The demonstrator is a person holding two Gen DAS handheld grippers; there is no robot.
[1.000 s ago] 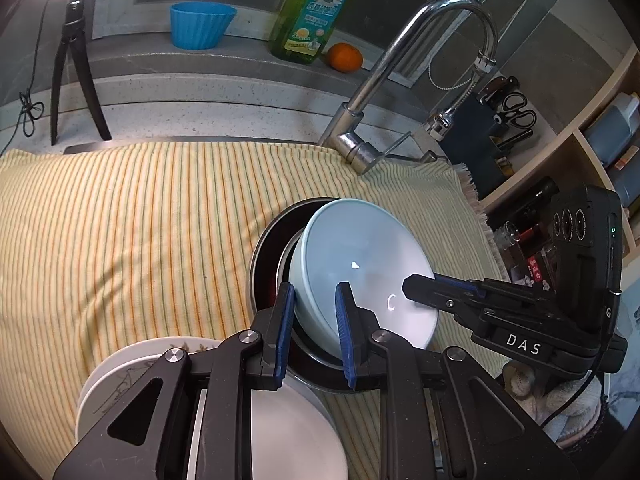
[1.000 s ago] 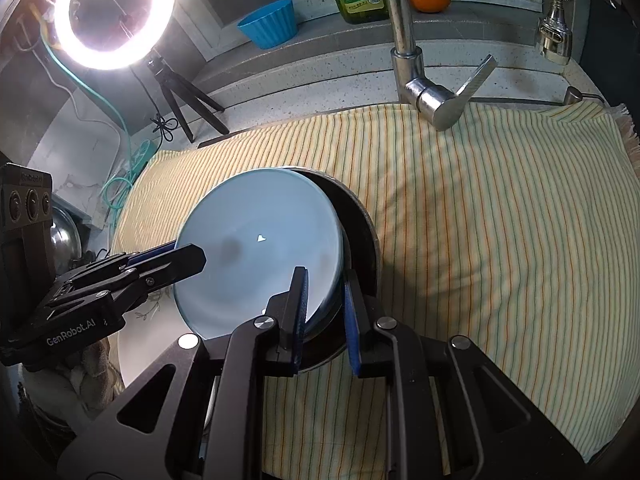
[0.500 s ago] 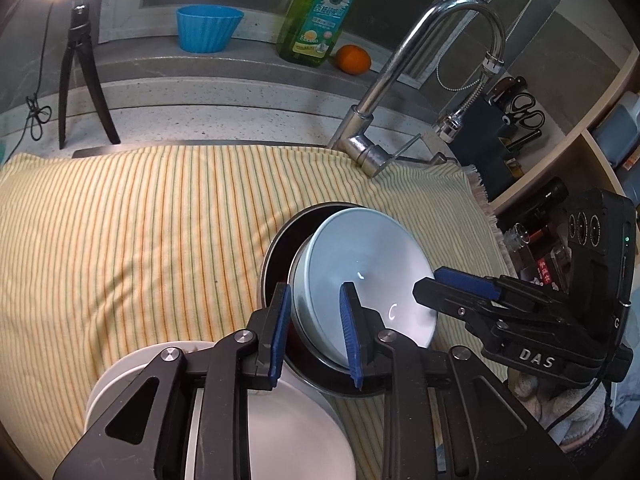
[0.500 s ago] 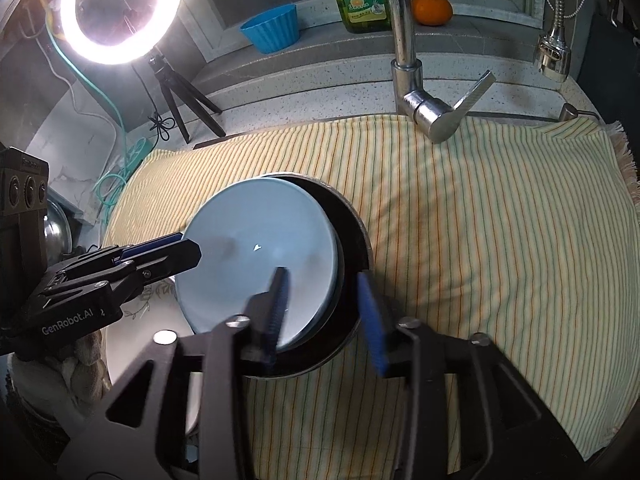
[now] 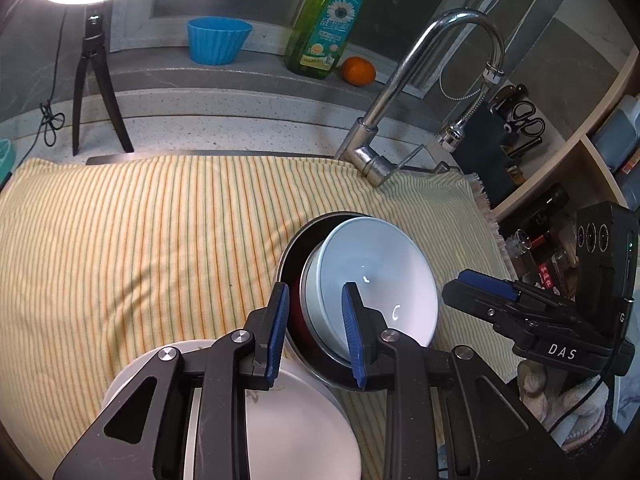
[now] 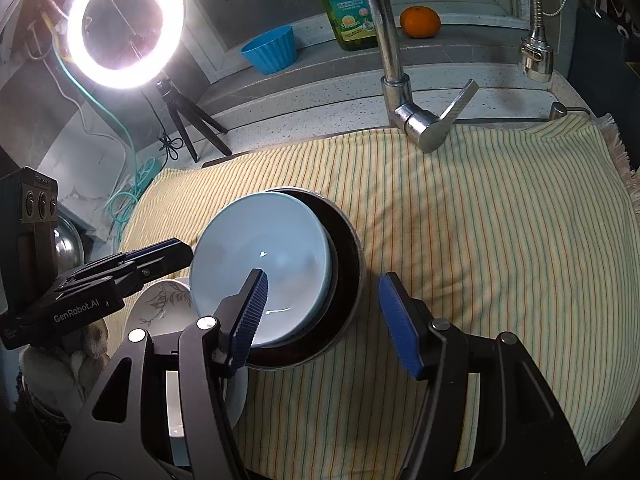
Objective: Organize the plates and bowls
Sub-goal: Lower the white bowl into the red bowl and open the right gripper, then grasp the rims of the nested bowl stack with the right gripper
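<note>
A pale blue bowl rests tilted inside a dark metal-rimmed bowl on the striped cloth. It also shows in the right wrist view inside the dark bowl. My left gripper is open, its jaws straddling the near rims of both bowls. My right gripper is wide open above the bowls' near edge, holding nothing. A white plate with a leaf pattern lies under my left gripper; it also shows in the right wrist view.
A yellow striped cloth covers the sink area. A chrome faucet stands behind. On the ledge are a blue cup, a green soap bottle and an orange. A ring light on a tripod stands at the left.
Both grippers have opened and let go of the pale blue bowl. It now rests in the dark bowl. Both grippers have drawn back a little.
</note>
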